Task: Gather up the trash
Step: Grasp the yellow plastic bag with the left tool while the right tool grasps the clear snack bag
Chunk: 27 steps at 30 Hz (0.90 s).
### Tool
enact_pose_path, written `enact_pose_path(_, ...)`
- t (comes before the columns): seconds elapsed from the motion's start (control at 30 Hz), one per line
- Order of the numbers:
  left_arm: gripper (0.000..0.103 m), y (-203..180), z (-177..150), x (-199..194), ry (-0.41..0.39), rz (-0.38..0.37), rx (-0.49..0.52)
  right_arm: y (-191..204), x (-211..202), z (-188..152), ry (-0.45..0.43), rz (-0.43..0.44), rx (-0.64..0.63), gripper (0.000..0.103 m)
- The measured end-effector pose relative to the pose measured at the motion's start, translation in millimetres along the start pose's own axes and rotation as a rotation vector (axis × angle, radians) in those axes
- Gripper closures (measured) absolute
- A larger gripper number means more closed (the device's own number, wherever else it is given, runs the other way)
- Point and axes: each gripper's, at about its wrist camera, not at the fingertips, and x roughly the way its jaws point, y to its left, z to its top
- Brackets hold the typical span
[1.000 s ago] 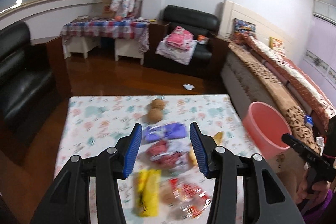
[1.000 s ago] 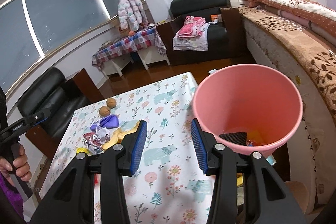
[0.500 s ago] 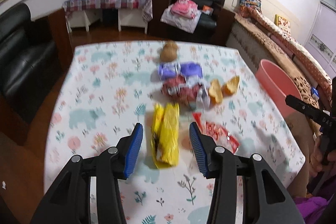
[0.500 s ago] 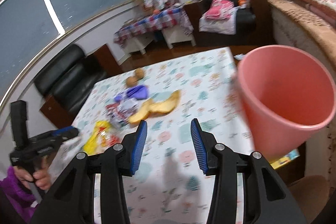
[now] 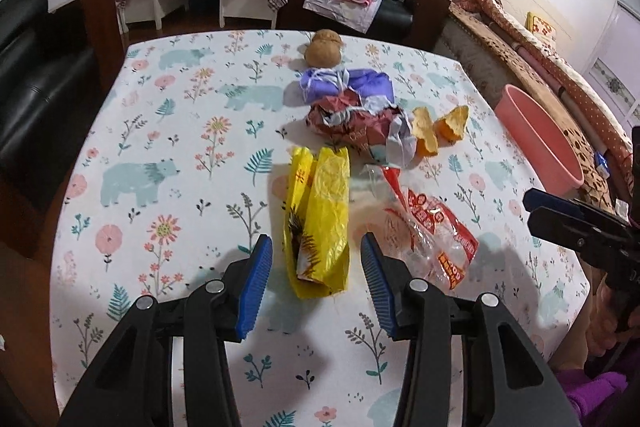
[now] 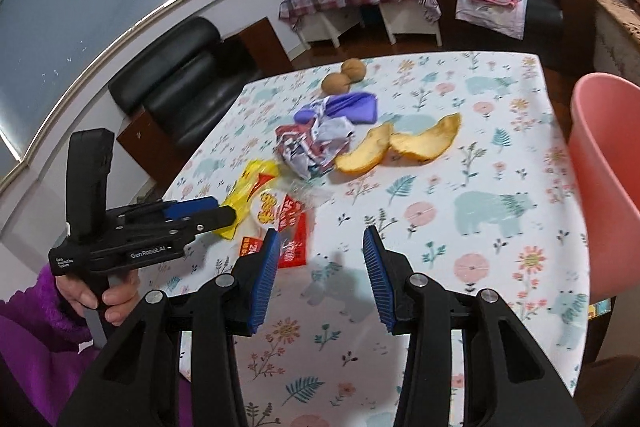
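Left wrist: left gripper (image 5: 316,281) spread wide, empty, straddling near end of crinkled yellow plastic bag (image 5: 320,219) flat on floral tablecloth (image 5: 168,147), glossy red-clear wrapper (image 5: 434,227) beside it, right wrist: right gripper (image 6: 320,267) released, empty, curled orange peel pieces (image 6: 400,145) mid-table, smooth pink plastic bucket (image 6: 604,179) at right edge.

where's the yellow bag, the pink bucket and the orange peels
yellow bag (image 5: 320,215): left wrist view, middle of its crinkled body
pink bucket (image 5: 538,139): left wrist view, inner wall
orange peels (image 6: 424,143): right wrist view, inside of the right-hand peel
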Motion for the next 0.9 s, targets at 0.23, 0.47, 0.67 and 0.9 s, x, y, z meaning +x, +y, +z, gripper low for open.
enact_pose_path(0.23,0.089,5,-2,0,-0.011,-0.034,-0.018,1,11,1,0.042,0.015,0.010,0.059)
enact_pose_path(0.47,0.093,23,-1,-16,-0.057,-0.035,-0.068,4,28,4,0.091,0.023,0.015,0.059)
enact_pose_path(0.67,0.093,35,-3,-22,-0.080,-0.040,-0.103,12,48,6,0.133,0.004,-0.018,0.058)
enact_pose_path(0.9,0.093,38,-4,-22,-0.086,-0.051,-0.109,27,63,4,0.163,-0.023,-0.093,0.058)
